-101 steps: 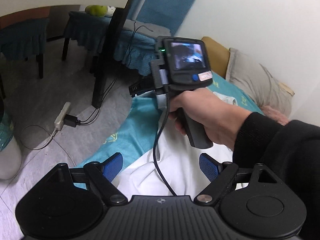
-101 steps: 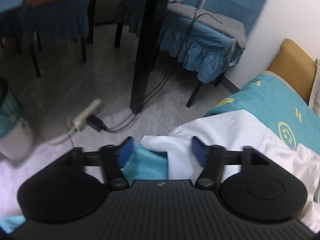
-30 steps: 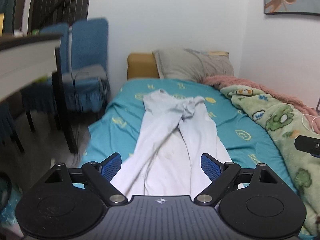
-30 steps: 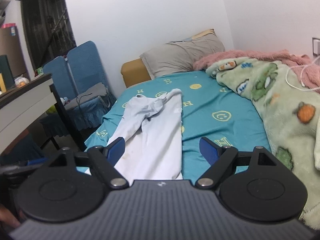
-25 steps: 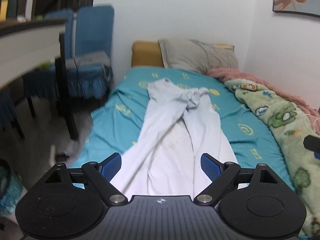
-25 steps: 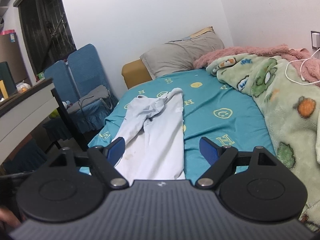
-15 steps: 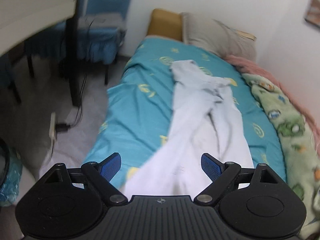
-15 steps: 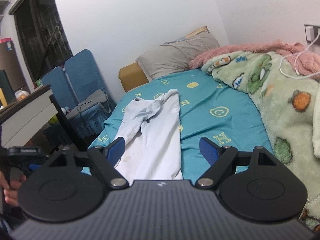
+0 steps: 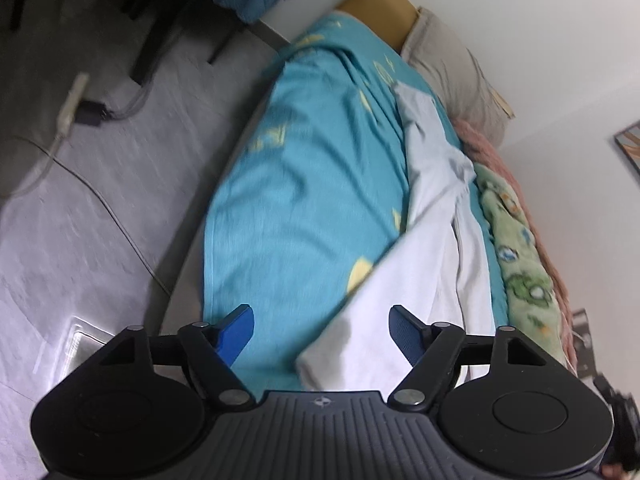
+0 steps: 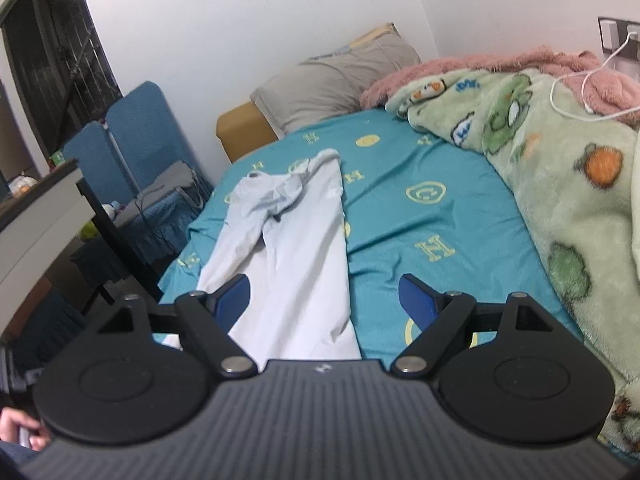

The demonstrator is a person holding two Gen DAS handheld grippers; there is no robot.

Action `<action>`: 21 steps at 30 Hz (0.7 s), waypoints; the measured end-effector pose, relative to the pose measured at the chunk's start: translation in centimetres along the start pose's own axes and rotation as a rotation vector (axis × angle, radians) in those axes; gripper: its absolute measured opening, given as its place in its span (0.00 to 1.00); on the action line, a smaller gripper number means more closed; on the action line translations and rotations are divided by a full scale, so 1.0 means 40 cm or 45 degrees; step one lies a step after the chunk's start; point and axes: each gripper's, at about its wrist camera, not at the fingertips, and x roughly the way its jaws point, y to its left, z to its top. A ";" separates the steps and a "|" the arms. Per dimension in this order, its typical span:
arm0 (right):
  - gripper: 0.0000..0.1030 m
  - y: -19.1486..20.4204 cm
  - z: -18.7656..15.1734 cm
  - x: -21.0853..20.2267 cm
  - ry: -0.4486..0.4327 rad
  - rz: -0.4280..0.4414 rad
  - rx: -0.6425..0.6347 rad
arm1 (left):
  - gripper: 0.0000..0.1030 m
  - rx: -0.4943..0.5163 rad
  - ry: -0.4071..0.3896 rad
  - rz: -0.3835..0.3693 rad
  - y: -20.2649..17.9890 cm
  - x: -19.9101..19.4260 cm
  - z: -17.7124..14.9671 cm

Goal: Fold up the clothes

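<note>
A pair of white trousers (image 10: 296,248) lies spread lengthwise on the teal bed sheet (image 10: 416,216), waist toward the pillow, legs toward me. In the left wrist view the white trousers (image 9: 424,248) run diagonally and one leg's hem lies between the fingertips. My left gripper (image 9: 322,330) is open, tilted over the bed's left corner, just above that hem. My right gripper (image 10: 324,298) is open above the foot of the bed, with the other trouser leg below its left finger. Neither gripper holds anything.
A green patterned blanket (image 10: 560,184) and a pink one (image 10: 500,62) cover the bed's right side. A grey pillow (image 10: 336,76) lies at the head. Left of the bed are grey floor (image 9: 100,208), a power strip (image 9: 72,98) with cables, blue chairs (image 10: 132,136) and a desk (image 10: 36,216).
My left gripper has swung left and tipped down over the bed's left corner, so floor and the near trouser hem fill its view. My right gripper has stayed nearly still.
</note>
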 end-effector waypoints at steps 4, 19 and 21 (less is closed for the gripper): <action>0.81 -0.003 -0.008 0.028 0.055 -0.006 0.025 | 0.60 0.017 0.011 -0.066 0.012 0.029 -0.030; 0.81 -0.020 -0.010 0.038 0.091 0.003 0.075 | 0.04 0.612 0.075 0.176 -0.264 0.013 -0.025; 0.81 -0.029 -0.008 0.047 0.089 -0.025 0.072 | 0.04 0.751 0.068 0.185 -0.350 -0.008 -0.024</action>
